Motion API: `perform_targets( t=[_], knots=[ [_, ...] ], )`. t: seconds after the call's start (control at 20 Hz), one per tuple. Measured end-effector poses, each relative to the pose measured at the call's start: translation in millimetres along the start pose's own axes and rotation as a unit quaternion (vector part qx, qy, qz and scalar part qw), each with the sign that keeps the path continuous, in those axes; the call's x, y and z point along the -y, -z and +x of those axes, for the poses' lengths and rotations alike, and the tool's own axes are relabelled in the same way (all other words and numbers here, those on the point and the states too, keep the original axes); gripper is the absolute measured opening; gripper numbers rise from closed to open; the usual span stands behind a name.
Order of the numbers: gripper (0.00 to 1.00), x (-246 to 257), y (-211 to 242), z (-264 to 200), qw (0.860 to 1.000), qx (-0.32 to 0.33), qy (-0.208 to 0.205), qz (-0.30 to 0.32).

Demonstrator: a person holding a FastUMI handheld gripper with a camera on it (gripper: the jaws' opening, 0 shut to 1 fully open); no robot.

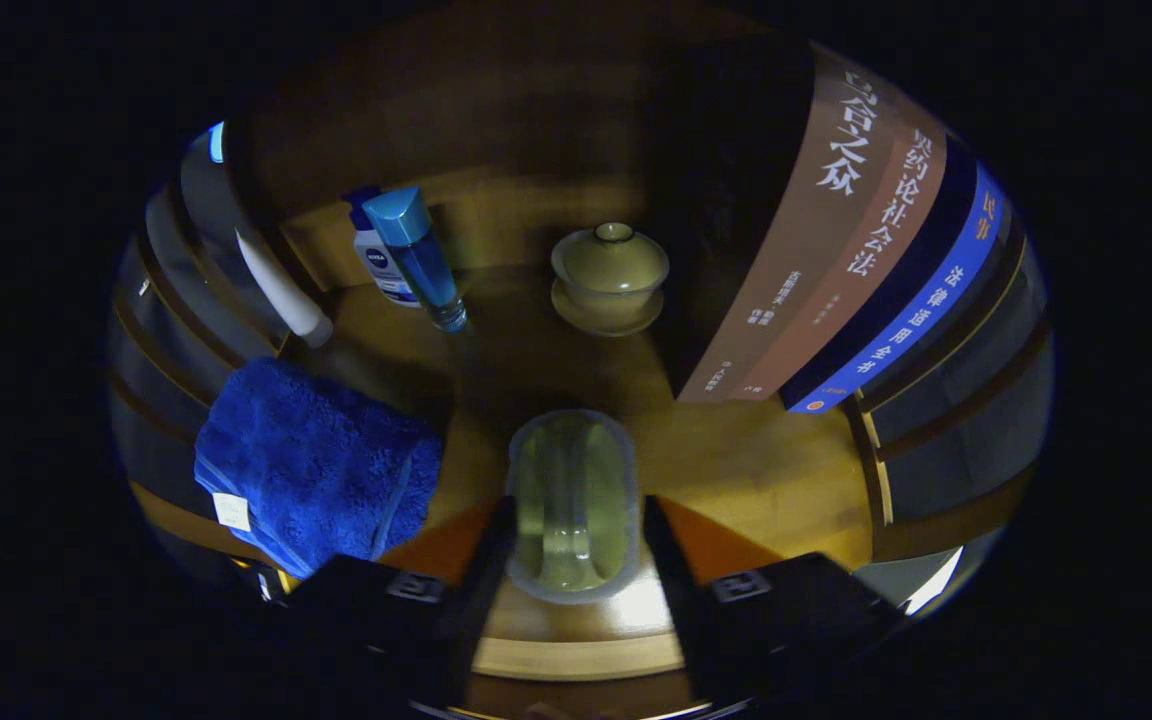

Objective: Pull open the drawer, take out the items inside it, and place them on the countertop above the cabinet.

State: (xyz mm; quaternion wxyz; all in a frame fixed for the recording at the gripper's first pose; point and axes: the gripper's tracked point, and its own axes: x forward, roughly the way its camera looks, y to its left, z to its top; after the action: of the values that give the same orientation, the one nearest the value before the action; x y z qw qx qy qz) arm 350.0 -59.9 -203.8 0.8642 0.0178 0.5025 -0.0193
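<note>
I look down into an open wooden drawer (756,480). My gripper (574,515) is shut on a clear glass cup (572,480), which stands between the fingers with a finger against each side. Just beyond it sits a pale green lidded tea bowl (609,275) on its saucer. To the left of the fingers lies a folded blue towel (311,465). Farther back on the left lean a blue-capped clear bottle (421,258), a small white bottle (381,268) behind it, and a white tube (281,285).
Several books (836,260) lie with their spines up along the right side of the drawer. The drawer's back wall (496,215) rises behind the tea bowl. Its pale front rim (576,655) runs under my fingers.
</note>
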Motion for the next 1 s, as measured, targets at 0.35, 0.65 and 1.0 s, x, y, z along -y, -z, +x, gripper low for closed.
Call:
perform_targets(
  t=[0.35, 0.65, 1.0],
  knots=[
    [0.99, 4.2, -1.2, -25.0, 0.999, 0.033, -0.003, 0.028],
    [0.99, -12.1, 17.4, -88.7, 0.990, 0.131, -0.039, 0.033],
    [1.00, -36.3, 53.0, -186.9, 0.944, 0.310, -0.105, 0.042]
  ],
)
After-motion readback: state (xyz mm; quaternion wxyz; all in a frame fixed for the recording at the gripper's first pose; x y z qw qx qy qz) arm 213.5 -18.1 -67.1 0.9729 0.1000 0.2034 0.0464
